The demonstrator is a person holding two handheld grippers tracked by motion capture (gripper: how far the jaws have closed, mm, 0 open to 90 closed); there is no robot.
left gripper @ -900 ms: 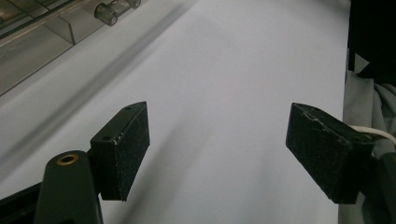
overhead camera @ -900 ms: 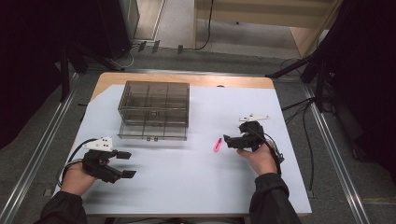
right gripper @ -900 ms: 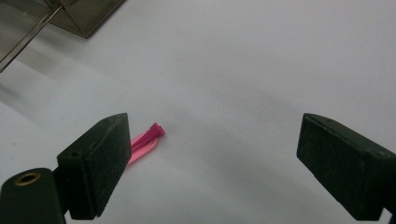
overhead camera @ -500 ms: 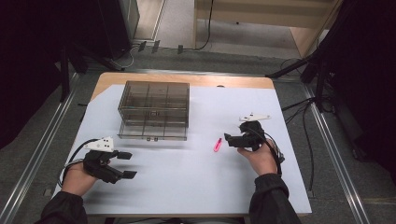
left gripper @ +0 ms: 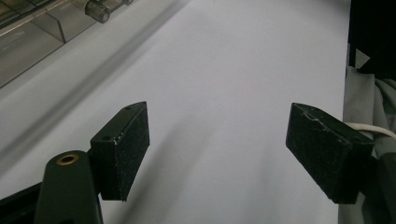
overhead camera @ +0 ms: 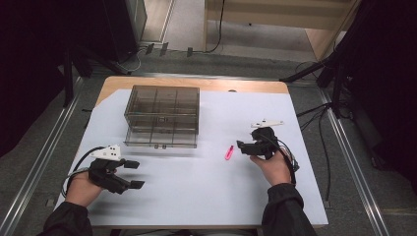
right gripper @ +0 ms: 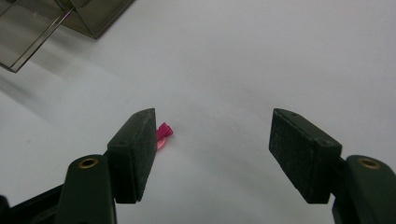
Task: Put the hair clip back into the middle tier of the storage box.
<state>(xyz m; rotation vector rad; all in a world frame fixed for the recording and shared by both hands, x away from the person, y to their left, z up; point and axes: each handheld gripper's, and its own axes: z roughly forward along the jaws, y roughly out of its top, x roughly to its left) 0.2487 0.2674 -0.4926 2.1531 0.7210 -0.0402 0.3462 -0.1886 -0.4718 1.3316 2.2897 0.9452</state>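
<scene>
Nothing has shifted: both the left gripper (overhead camera: 132,174) and right gripper (overhead camera: 244,145) hold jaws spread, pink piece (overhead camera: 229,152) beside the right.

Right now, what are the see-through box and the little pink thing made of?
The box looks like smoky clear plastic: you can see its dividers through the glossy walls. The pink thing looks like shiny plastic too, but it's too small to be sure.
</scene>
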